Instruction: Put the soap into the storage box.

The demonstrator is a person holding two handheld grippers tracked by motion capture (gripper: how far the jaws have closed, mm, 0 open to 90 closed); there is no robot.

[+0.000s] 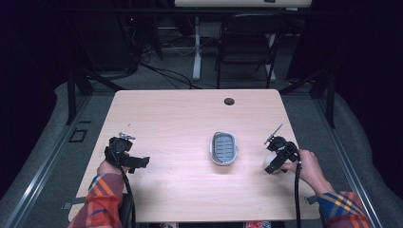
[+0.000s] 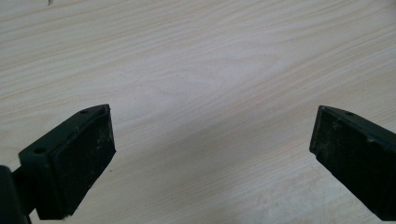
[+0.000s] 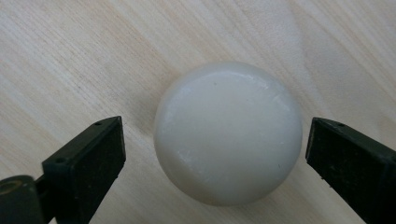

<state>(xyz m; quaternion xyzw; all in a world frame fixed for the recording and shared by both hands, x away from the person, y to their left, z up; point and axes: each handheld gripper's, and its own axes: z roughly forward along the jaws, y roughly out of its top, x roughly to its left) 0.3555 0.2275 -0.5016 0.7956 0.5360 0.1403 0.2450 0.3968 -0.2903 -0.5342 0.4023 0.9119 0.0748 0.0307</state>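
Jaws of my right gripper stand wide apart on either side of a white round soap, touching neither flank, with the soap lying on the table between them. My right hand holds that gripper low near the table's right edge, forearm angled in from the lower right. My left gripper also gapes over bare wood, left hand low at the left. A grey soap dish sits mid-table between both.
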